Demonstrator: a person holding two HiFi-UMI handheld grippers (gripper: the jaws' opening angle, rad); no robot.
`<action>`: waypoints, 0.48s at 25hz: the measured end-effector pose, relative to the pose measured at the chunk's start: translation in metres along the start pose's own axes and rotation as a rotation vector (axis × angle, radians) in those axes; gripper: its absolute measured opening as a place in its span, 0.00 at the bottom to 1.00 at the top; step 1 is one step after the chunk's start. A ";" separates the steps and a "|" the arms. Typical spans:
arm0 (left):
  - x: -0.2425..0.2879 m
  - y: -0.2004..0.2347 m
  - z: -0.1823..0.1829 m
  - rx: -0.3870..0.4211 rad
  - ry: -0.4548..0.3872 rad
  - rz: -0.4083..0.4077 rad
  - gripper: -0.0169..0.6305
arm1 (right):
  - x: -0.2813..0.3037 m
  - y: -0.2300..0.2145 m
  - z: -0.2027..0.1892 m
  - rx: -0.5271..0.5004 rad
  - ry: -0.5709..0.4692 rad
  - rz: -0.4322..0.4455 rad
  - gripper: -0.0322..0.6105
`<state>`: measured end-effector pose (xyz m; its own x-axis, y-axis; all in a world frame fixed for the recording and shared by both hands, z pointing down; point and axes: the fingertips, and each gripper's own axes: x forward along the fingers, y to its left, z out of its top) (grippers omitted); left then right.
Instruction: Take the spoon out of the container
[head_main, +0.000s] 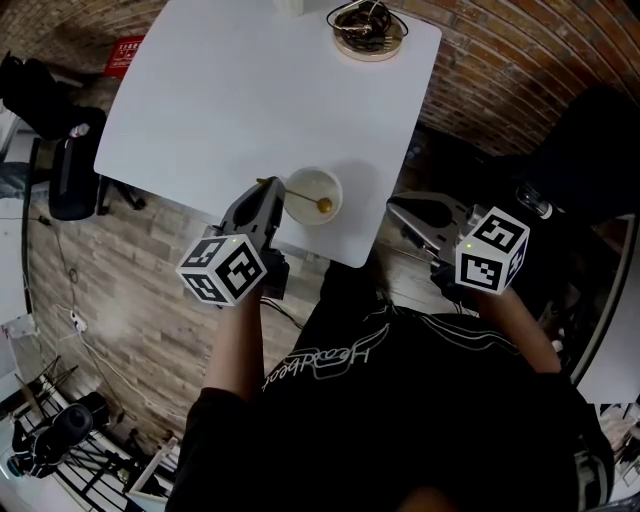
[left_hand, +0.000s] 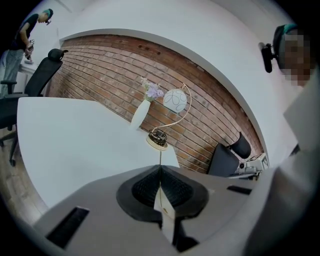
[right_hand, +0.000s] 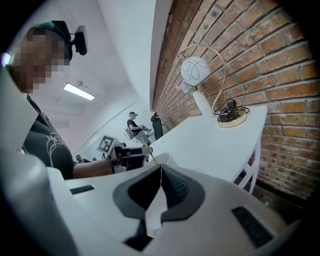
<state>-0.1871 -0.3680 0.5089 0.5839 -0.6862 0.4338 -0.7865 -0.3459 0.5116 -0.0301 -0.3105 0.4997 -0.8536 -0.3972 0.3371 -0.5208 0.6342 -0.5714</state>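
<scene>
A cream bowl-shaped container (head_main: 303, 180) stands near the front edge of the white table (head_main: 230, 110). A gold spoon (head_main: 323, 206) lies in it, its round end inside and its thin handle slanting up to the left rim. My left gripper (head_main: 270, 186) is shut on that handle at the rim. In the left gripper view the handle (left_hand: 160, 159) shows as a thin gold line between the closed pads. The right gripper view shows the left gripper (right_hand: 143, 149) over the container (right_hand: 168, 159). My right gripper (head_main: 398, 206) hangs off the table's right corner, shut and empty (right_hand: 160, 169).
A hoop lamp on a round wooden base (head_main: 368, 32) sits at the table's far right corner, with a white vase (left_hand: 140, 114) beside it. A black office chair (head_main: 66, 165) stands left of the table. Brick wall runs behind and to the right.
</scene>
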 end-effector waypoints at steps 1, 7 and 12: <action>-0.001 -0.001 0.001 0.006 -0.007 0.003 0.04 | -0.001 0.001 -0.001 -0.003 0.001 0.003 0.05; -0.010 -0.006 0.012 0.069 -0.063 0.024 0.04 | 0.002 0.007 -0.004 -0.024 -0.005 0.057 0.05; -0.026 -0.022 0.030 0.149 -0.104 0.063 0.04 | -0.006 0.023 0.008 -0.031 -0.042 0.110 0.05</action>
<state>-0.1908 -0.3617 0.4640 0.5147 -0.7691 0.3789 -0.8465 -0.3856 0.3671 -0.0371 -0.2991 0.4785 -0.9047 -0.3512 0.2412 -0.4246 0.6956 -0.5795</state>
